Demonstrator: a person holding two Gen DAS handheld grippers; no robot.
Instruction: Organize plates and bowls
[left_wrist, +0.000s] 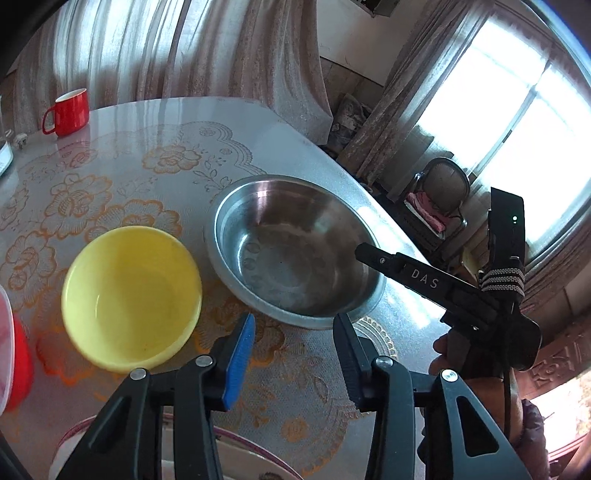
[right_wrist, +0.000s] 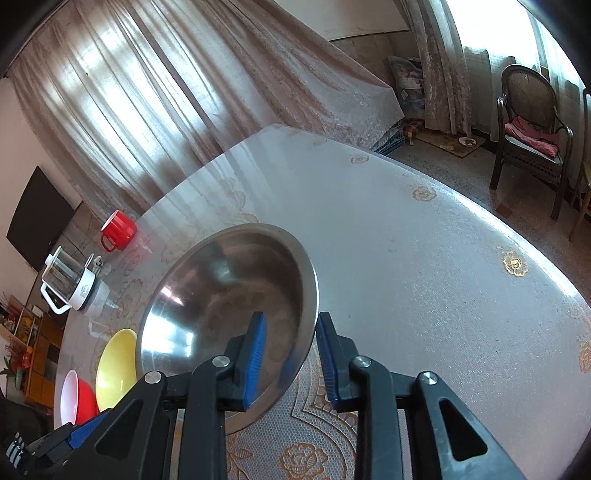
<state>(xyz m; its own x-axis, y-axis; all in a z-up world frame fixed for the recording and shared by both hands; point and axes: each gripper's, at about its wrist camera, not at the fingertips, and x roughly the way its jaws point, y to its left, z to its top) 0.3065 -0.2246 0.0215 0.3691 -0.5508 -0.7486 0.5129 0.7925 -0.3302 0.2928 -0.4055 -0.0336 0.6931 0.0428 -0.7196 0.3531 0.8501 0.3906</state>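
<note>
The steel bowl's (right_wrist: 225, 314) near rim sits between the right gripper's (right_wrist: 291, 354) fingers, still apart.

Yellow bowl (left_wrist: 131, 297), silver bowl (left_wrist: 295, 251), orange-flowered tablecloth (left_wrist: 110, 177).

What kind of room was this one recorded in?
Most likely a home living or dining room. A dining table under a floral lace-pattern cover stands before long sheer curtains, with a cane-backed armchair by the window and a wall-mounted television.
</note>
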